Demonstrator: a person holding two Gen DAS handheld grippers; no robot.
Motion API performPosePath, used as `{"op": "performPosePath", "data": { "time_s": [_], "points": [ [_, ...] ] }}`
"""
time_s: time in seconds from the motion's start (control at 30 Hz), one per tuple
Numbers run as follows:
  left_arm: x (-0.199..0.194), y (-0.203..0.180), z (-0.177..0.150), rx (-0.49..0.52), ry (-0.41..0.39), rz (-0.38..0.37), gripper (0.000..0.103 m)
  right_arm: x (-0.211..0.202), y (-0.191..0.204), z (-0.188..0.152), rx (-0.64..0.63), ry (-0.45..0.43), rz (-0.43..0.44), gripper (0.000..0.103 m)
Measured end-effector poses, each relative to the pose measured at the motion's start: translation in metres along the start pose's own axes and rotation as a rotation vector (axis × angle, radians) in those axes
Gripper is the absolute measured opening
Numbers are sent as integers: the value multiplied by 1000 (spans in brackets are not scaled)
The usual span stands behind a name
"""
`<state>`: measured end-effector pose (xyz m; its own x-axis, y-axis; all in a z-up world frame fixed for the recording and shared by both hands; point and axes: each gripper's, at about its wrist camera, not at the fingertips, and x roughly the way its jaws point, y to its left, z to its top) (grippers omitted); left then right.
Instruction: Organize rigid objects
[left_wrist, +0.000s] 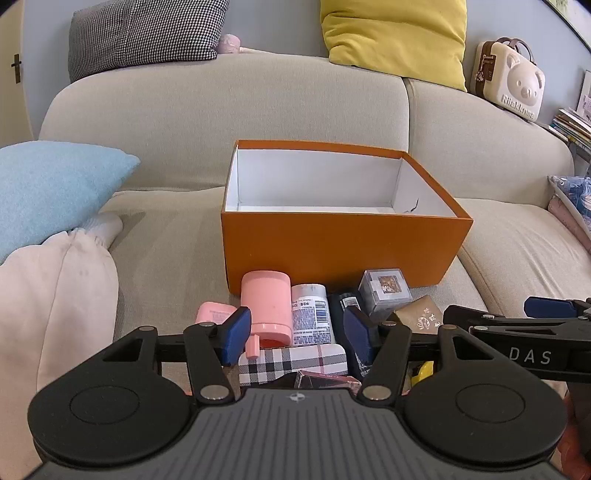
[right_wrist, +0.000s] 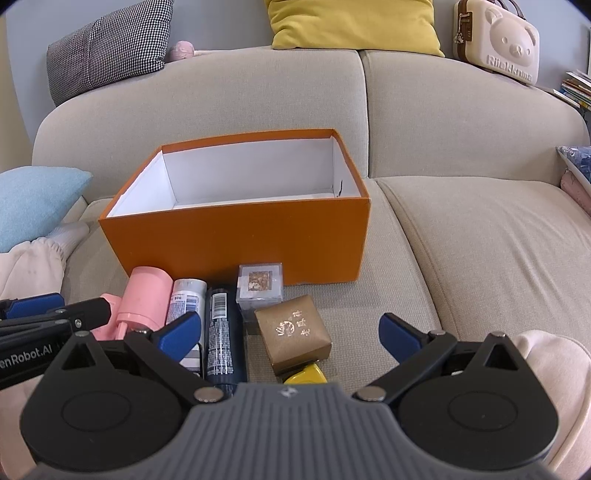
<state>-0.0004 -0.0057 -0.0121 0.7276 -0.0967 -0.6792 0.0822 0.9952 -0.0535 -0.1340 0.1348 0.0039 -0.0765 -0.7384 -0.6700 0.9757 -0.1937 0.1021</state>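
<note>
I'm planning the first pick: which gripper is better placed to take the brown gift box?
Probably the right gripper: its open jaws already frame the brown gift box. The left gripper, also open, sits over the pink bottle.

Both wrist views low, close, facing sofa (shared: orange box).
</note>
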Motion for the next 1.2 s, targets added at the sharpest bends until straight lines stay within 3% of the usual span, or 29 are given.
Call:
{"op": "performPosePath", "data": {
  "time_s": [0.4,0.77,0.93,1.07,1.2],
  "points": [
    [1,0,0,-1,21,-19,68,0,1,-1,1,4,-3,102],
    [14,15,-1,-29,114,-7,51,7,9,-1,-9,25,36,101],
    [24,36,3,-50,174,56,47,18,25,2,-66,46,102,85],
    [42,59,0,-91,281,77,47,30,44,3,-126,80,172,77],
    [60,76,-9,-139,360,73,47,49,64,5,-166,127,235,76]
  ]
}}
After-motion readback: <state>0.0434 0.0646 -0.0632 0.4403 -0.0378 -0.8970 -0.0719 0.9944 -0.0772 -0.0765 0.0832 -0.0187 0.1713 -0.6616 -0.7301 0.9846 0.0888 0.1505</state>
